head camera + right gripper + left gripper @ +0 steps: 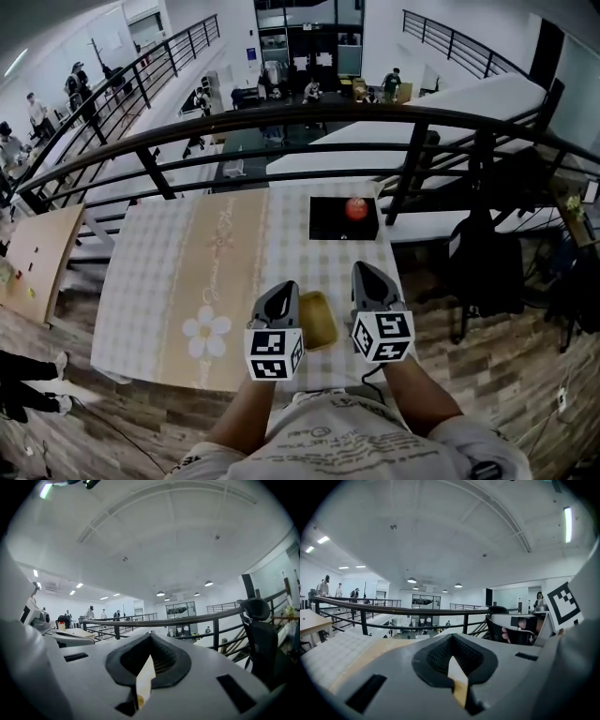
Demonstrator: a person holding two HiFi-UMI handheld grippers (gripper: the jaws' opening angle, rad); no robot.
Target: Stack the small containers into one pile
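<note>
Left gripper (286, 287) and right gripper (362, 267) both closed, empty. Only one yellow shallow plastic container (319, 319) shows, lower centre on your worktop (159, 272). Stacking looks done.

The left gripper (284, 289) and right gripper (366, 272) are matt grey plastic with ribbed black pads (436, 658). Between them the yellow container (317, 319) looks like smooth plastic, lying on a matt checked tablecloth (169, 281); beyond them stands a dark metal railing (281, 122).

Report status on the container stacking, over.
Left claw and right claw shut, empty, above the table. Yellow container between them, not held. Red round object on black mat, far side, clear.
</note>
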